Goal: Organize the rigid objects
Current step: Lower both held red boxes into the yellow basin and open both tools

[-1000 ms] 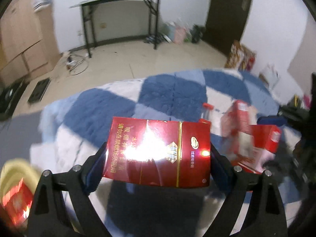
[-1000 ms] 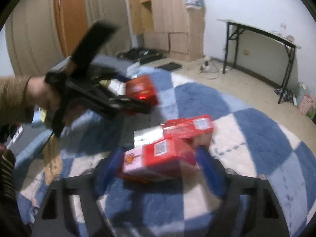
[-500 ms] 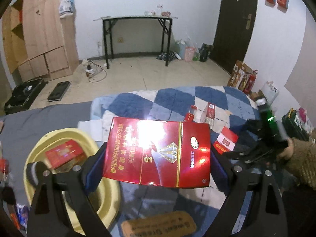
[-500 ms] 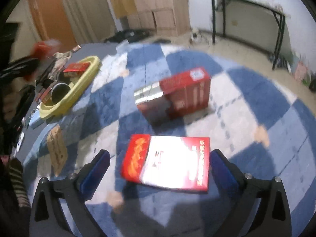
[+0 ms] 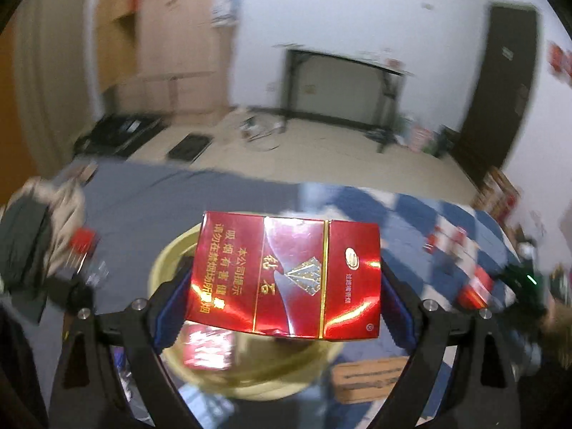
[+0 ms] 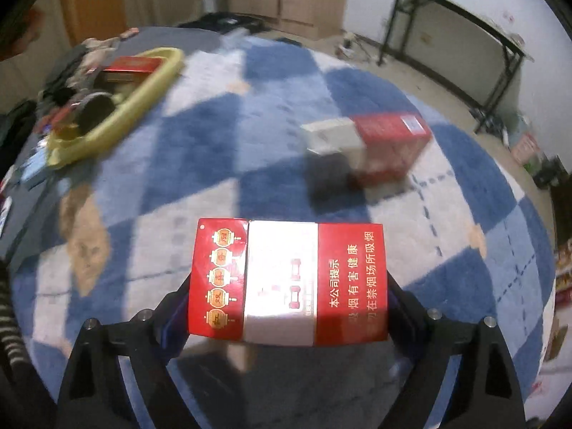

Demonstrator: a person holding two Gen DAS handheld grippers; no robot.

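My left gripper (image 5: 286, 286) is shut on a glossy dark red box (image 5: 286, 268) with gold lettering, gripped by its two short ends. It hangs over the yellow basin (image 5: 164, 261), where another red box (image 5: 207, 350) lies. My right gripper (image 6: 287, 296) has a red-and-white box (image 6: 286, 279) between its jaws. The jaws are closing and the pads sit against both ends of it, just over the blue-and-white checked blanket (image 6: 214, 143). A further red box with a pale end (image 6: 375, 146) stands on the blanket beyond it.
In the right wrist view the yellow basin (image 6: 150, 85) sits far left, holding a red box (image 6: 130, 64) and a dark round thing (image 6: 94, 107). A brown tag (image 6: 85, 246) lies on the blanket. A red-capped bottle (image 5: 84, 246) and clothes (image 5: 32, 236) lie left of the basin.
The left gripper carried its dark red box leftward and up, from over the blanket to over the yellow basin. The right gripper dropped one red box, opened wide and closed around the flat red-and-white box.
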